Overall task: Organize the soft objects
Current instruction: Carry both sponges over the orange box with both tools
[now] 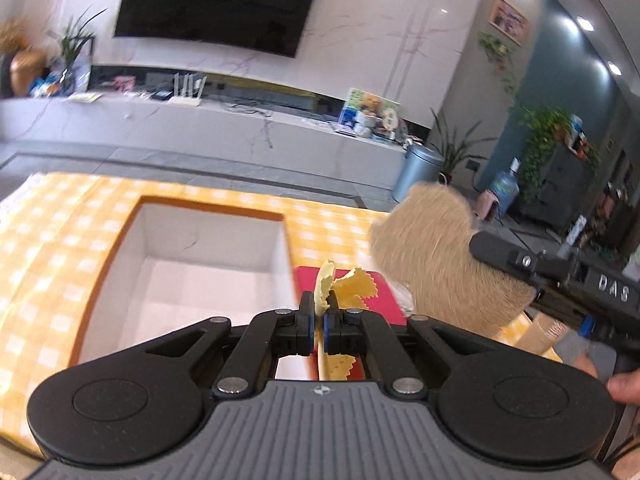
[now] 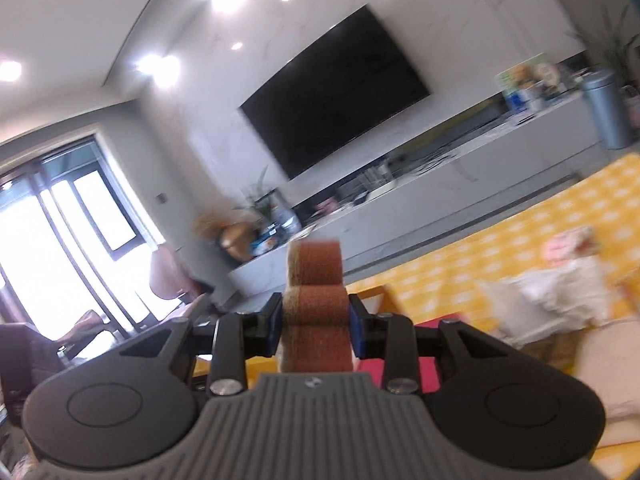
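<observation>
Both loads look light and limp — the left claw (image 1: 319, 330) pinches a thin yellow zigzag-edged cloth (image 1: 352, 286) while the right claw (image 2: 316, 322) squeezes a furry tan plush (image 2: 316, 300) mid-body — a firm mid-body hold probably suits them.

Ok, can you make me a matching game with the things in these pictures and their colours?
Things:
1. thin zigzag-edged cloth held in the left gripper
2. furry heart-shaped pillow held in the right gripper
3. flat mat under the left gripper
4. wall-mounted television screen

Colours:
a. black
b. tan
c. pale yellow
d. red

Pairs: 1-c, 2-b, 3-d, 4-a
</observation>
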The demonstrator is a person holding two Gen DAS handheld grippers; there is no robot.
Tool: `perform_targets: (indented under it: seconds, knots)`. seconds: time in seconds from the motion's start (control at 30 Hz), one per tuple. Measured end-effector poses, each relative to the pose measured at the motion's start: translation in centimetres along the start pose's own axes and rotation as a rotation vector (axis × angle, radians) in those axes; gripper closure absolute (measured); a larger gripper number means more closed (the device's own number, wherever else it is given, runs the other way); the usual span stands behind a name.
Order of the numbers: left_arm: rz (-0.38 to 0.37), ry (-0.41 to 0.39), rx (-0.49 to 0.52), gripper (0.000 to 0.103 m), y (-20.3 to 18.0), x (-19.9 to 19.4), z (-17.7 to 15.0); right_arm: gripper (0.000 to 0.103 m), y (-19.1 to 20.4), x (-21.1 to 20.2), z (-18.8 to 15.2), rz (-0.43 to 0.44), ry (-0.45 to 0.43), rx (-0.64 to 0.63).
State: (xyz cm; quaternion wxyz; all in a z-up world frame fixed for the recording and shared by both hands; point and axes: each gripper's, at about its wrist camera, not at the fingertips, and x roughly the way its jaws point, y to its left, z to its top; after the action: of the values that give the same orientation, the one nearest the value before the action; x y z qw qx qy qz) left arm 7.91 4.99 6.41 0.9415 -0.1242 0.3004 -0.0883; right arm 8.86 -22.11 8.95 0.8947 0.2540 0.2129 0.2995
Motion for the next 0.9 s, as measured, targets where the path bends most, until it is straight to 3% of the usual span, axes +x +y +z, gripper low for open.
perform_targets:
  seconds: [0.2, 0.47, 0.6, 0.77, 0.9]
  knots:
    - [0.030, 0.006, -0.077, 0.099, 3.8, 0.9, 0.1, 0.071, 2.3, 5.2, -2.8, -0.036, 0.104, -0.082]
    - [0.052, 0.054, -0.179, 0.099, 8.4, 1.6, -0.7, 0.071, 1.9, 10.1, -4.9, -0.110, 0.240, -0.093]
    - [0.032, 0.066, -0.227, 0.099, 10.1, 1.7, -1.1, 0.071, 2.3, 11.1, -5.6, -0.126, 0.247, -0.107]
    - [0.107, 0.077, -0.223, 0.099, 10.0, 1.8, -1.4, 0.071, 4.6, 11.6, -6.8, -0.205, 0.186, -0.206]
    - [0.094, 0.081, -0.261, 0.099, 10.3, 1.8, -1.3, 0.071, 6.6, 13.7, -8.4, -0.356, 0.158, -0.359]
